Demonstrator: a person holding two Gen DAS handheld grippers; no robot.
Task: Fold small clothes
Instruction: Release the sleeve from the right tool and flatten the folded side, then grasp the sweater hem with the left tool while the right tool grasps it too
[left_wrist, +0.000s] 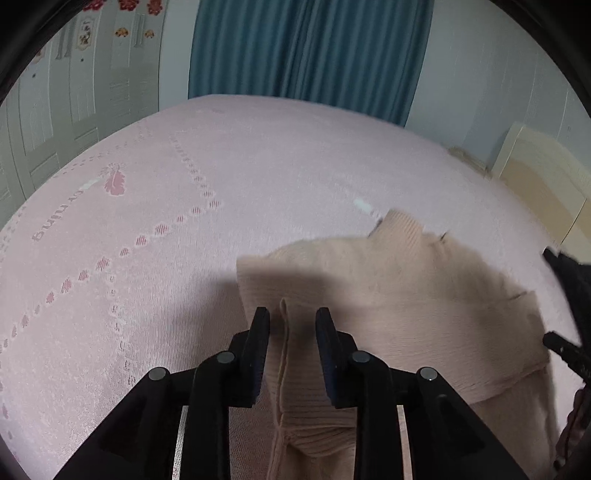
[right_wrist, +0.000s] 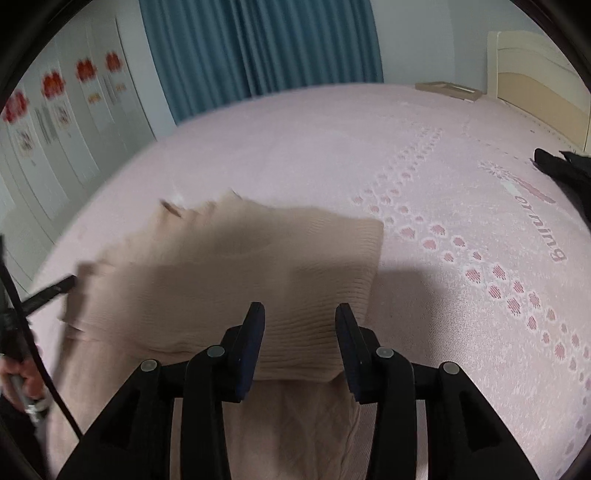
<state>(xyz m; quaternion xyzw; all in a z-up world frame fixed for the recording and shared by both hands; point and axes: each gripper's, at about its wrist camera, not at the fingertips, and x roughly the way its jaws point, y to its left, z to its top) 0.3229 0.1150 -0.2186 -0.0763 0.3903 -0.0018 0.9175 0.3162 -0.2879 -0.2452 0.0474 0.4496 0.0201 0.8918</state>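
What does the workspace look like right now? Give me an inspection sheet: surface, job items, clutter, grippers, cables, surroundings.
Surface: pink bedspread with paw-print trails and lettering, flat.
Job's things: beige knit sweater, partly folded, motion-blurred in both views; its ribbed edge runs between the fingers of each gripper.
Clutter: dark garment at the right side of the bed; flat box near the headboard.
Grippers: left gripper open, a sweater fold standing between its fingers; right gripper open over the ribbed hem.
Cables: black cable hanging beside the left hand.
Surroundings: teal curtain, white wardrobe doors with flower stickers, cream headboard.
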